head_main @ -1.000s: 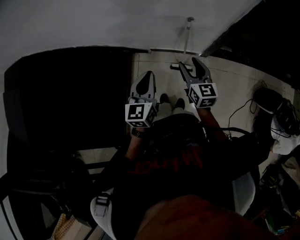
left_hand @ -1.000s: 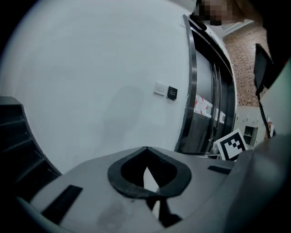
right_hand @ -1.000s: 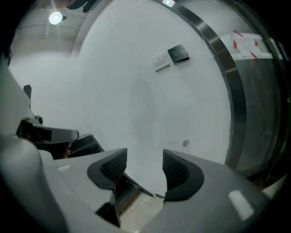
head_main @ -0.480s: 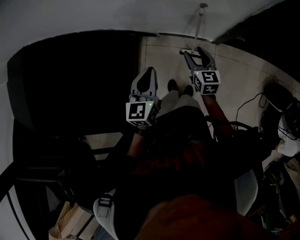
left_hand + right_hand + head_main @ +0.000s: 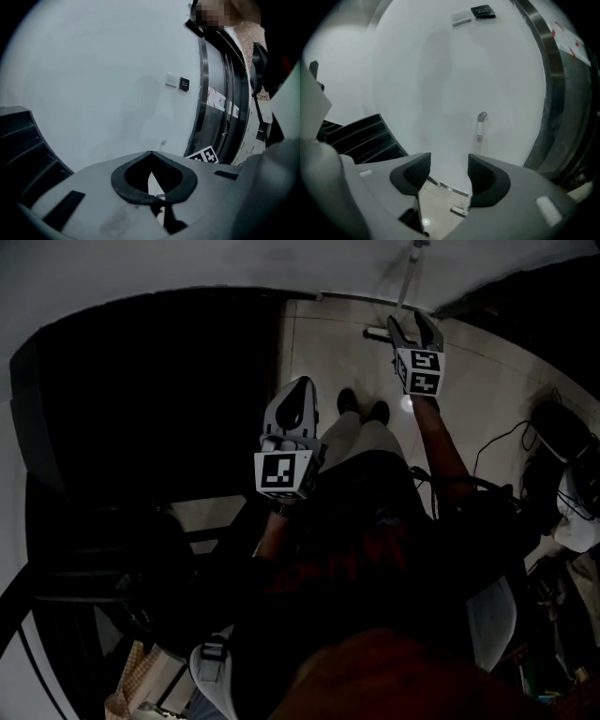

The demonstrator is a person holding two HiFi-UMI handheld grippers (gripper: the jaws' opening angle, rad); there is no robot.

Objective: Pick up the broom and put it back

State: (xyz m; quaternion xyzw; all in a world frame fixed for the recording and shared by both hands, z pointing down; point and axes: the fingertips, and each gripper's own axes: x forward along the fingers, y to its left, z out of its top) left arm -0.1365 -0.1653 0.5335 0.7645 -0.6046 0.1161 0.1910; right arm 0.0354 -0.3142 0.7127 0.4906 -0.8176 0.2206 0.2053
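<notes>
— Where's the broom (image 5: 410, 277)?
— Upper right of the head view, leaning against the white wall (image 5: 187, 268), handle up.
— And the claws?
— Right gripper (image 5: 413, 322) is spread and empty, lined up on the handle, likely for a grasp. Left gripper (image 5: 297, 382) is pinched together and idle near frame centre.

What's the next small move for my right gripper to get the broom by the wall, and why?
Probably ease the right gripper forward and slightly right, toward the broom. Its jaws stand apart with nothing between them, and the broom leans against the white wall beyond the gap, not yet grasped.
</notes>
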